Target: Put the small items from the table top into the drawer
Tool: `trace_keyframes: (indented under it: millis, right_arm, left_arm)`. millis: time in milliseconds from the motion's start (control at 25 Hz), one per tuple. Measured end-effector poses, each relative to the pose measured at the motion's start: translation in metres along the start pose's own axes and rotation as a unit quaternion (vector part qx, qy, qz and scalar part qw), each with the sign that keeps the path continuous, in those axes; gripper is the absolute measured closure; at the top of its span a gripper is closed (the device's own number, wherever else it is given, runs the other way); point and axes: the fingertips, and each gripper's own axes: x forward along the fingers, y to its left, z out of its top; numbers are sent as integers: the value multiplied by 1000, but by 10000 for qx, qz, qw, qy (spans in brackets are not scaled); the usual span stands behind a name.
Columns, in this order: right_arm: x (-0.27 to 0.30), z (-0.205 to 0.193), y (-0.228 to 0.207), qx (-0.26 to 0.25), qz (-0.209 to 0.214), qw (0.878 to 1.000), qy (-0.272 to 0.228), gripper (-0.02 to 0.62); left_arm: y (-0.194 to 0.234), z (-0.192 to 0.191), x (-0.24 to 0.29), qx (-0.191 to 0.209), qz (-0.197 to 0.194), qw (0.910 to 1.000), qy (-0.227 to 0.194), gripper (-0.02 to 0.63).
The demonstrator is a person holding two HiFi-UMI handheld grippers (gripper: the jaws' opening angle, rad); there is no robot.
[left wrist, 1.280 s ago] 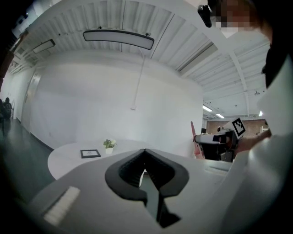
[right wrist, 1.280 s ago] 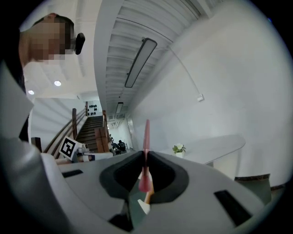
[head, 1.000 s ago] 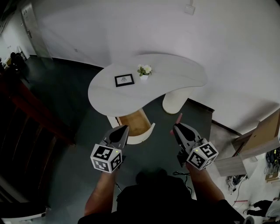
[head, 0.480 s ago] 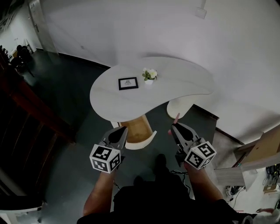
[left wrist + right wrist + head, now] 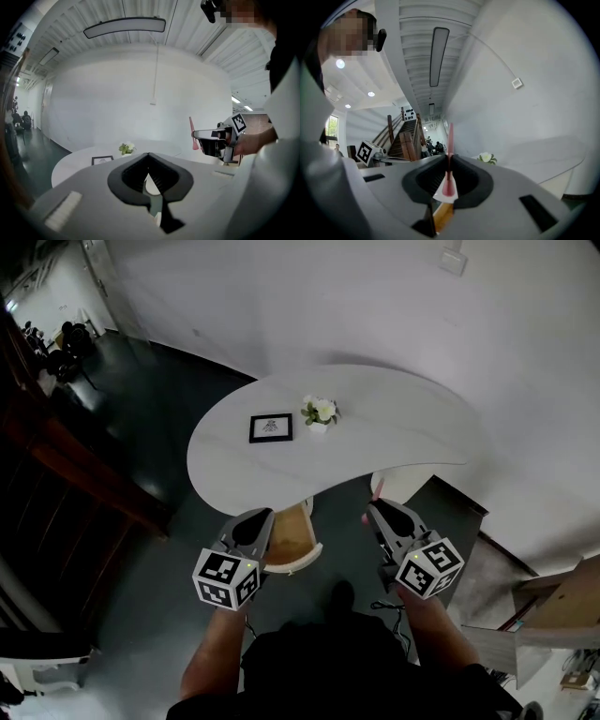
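While the person steps closer, open drawer (image 5: 289, 538) slides half under white table (image 5: 403, 427) at frame centre; right gripper (image 5: 373, 510) clamps pink stick (image 5: 378, 489), left gripper (image 5: 261, 517) closed empty; drop-off looks near.

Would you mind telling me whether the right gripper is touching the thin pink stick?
Touching: the right gripper view shows the right gripper shut on the pink stick.
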Motion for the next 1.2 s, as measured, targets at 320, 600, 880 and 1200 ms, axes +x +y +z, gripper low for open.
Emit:
trace_keyframes:
  millis: [320,600,880,1200]
  right_arm:
    - [17,-6,-36,100,614,9977,283,541]
    - [53,-25,1,1,993,9935,555,541]
    - [93,-62,70,-297,1441,9836,1041,541]
    - [133,-123,105,-690,1913,9624,1803,541]
  left_arm:
    - [-3,5,24,-299,587,9978,-42,595]
    - [24,-10,-17,-420,995,9940,-192,595]
    - [57,-50,-72,-739,1223,9894,-248,595]
    - [86,-98,-87,-1215,1449,9819,-53,595]
